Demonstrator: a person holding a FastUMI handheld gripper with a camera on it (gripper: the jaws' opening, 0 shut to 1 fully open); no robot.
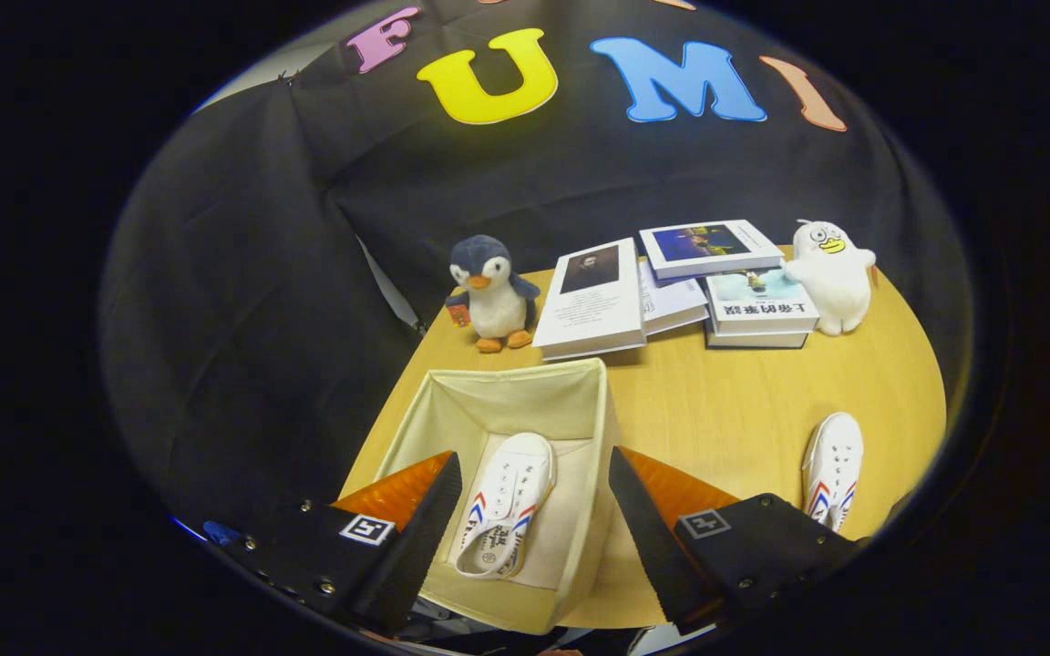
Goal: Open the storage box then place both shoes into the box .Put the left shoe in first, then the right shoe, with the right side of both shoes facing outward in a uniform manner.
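Tool (pixel 534 510) fingers spread above shoe (pixel 504 517) in box (pixel 600 428); second shoe (pixel 833 467) on table (pixel 716 410).

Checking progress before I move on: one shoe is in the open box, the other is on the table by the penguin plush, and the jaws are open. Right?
Not quite. The second shoe lies on the table near the front, far from the penguin plush at the back. The rest holds: the gripper view shows one shoe inside the open box, and the gripper has its jaws open.

Gripper (pixel 534 510), black body with screws, square tag markers, serrated wedge fingers (pixel 416 538)
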